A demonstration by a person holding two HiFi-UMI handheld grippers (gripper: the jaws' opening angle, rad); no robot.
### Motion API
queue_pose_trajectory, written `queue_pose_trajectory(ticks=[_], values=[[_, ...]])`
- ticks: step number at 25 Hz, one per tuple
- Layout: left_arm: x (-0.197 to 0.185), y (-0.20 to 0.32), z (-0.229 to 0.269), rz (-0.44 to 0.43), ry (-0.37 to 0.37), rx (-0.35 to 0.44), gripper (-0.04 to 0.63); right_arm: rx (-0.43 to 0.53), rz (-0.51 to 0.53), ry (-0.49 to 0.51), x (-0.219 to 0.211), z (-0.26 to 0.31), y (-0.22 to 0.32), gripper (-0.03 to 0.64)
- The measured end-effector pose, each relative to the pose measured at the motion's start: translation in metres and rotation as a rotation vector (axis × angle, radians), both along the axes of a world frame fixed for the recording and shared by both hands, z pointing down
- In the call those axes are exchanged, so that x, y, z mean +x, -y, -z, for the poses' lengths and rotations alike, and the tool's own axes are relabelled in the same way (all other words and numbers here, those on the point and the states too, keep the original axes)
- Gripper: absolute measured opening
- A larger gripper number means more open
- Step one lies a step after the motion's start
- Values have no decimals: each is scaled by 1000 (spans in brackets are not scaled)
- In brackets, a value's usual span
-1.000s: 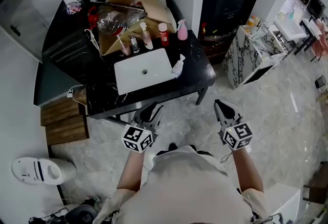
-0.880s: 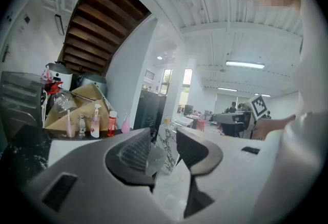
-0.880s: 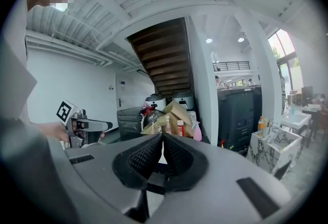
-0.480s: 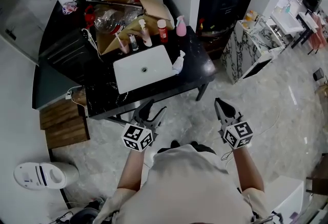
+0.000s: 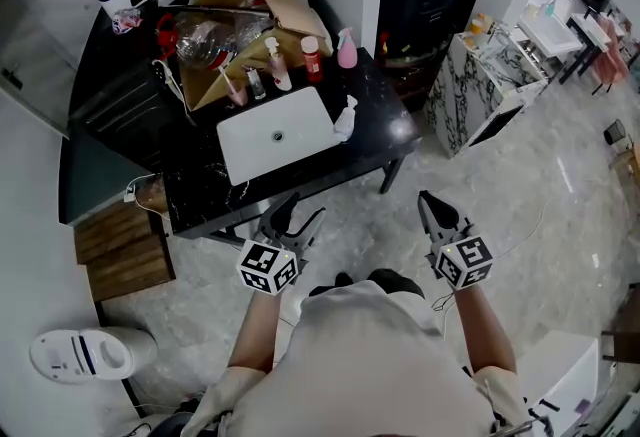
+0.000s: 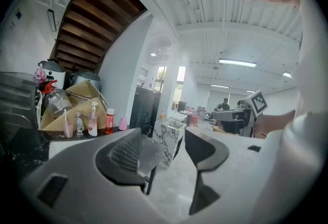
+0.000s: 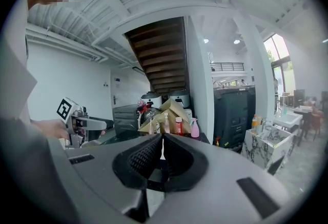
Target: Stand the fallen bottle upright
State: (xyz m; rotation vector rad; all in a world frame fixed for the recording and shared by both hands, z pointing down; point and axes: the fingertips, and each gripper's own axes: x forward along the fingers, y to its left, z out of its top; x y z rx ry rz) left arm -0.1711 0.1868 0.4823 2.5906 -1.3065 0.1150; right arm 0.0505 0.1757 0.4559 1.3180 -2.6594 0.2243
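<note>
The fallen bottle (image 5: 345, 119), white with a spray head, lies on its side on the black table (image 5: 385, 140), against the right edge of a white basin (image 5: 275, 133). Both grippers hang in front of the table, well short of the bottle. My left gripper (image 5: 294, 218) is opening its jaws, with nothing between them (image 6: 166, 148). My right gripper (image 5: 436, 209) is shut and empty, its pads meeting (image 7: 162, 152). Neither gripper view shows the fallen bottle.
Upright at the table's back stand a pink spray bottle (image 5: 347, 50), a red bottle (image 5: 312, 58) and a white pump bottle (image 5: 272, 65), before an open cardboard box (image 5: 250, 0). A marble-patterned cabinet (image 5: 480, 90) is to the right, wooden steps (image 5: 120, 250) to the left.
The left gripper's jaws have spread from nearly closed to wide. Both grippers have edged slightly toward the table. The right gripper stays shut.
</note>
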Motion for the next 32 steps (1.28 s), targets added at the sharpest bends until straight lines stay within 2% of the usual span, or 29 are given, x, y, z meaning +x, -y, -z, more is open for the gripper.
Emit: queue_pose_trajectory(ticks=[14, 32], values=[[7, 21, -9, 2, 5, -36, 270, -24, 6, -6, 4, -4, 21, 34], [27, 152, -28, 105, 10, -92, 270, -81, 112, 15, 13, -28, 182, 34]])
